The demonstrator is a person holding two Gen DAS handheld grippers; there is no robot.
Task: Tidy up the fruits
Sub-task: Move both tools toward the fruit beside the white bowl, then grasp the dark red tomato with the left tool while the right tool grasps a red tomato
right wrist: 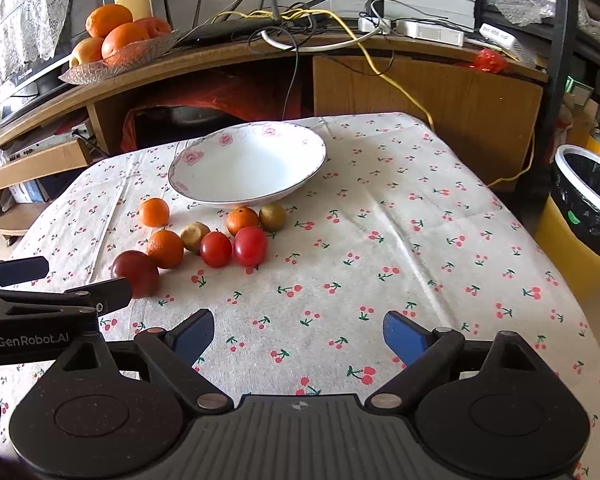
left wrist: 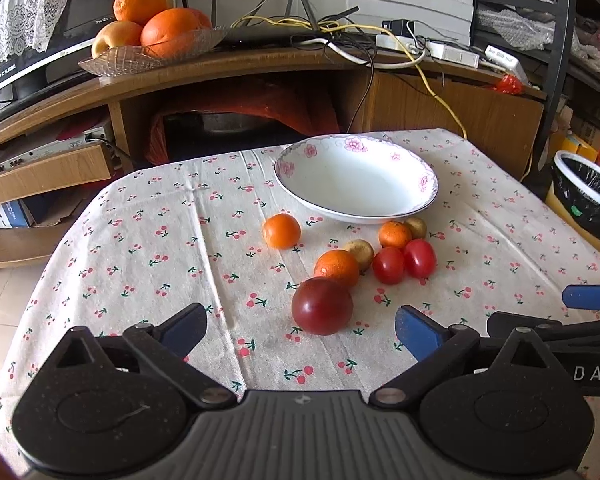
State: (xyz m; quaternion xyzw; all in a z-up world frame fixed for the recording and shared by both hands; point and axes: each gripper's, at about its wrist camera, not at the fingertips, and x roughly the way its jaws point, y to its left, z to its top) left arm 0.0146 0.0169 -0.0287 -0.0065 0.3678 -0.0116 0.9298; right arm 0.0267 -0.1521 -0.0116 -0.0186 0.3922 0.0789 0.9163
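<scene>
Left gripper [left wrist: 300, 330] low over the surface [left wrist: 140, 240], blue fingers [left wrist: 418, 336] spread wide, released, nothing between them. Just ahead of the gap, a dark red plum [left wrist: 322, 306], apart from both fingers. Touching it behind, a mandarin [left wrist: 337, 268]; beside that a small brownish fruit [left wrist: 360, 254], two red tomatoes [left wrist: 404, 262] pressed together, then another mandarin [left wrist: 395, 234] and a second brownish fruit [left wrist: 416, 227]. Off to the left alone, a third mandarin [left wrist: 282, 231]. Behind the cluster, a white bowl [left wrist: 428, 180] with pink flowers on the rim, empty.

Right gripper [right wrist: 298, 336] likewise released, fingers [right wrist: 402, 336] wide apart over bare cherry-print cloth [right wrist: 400, 220], fruit well off to its left. At the far right, a bin [right wrist: 580, 208] with a black liner. On the wooden cabinet [left wrist: 260, 68] beyond, a glass dish [left wrist: 112, 62] of oranges and tangled cables [left wrist: 340, 36].
</scene>
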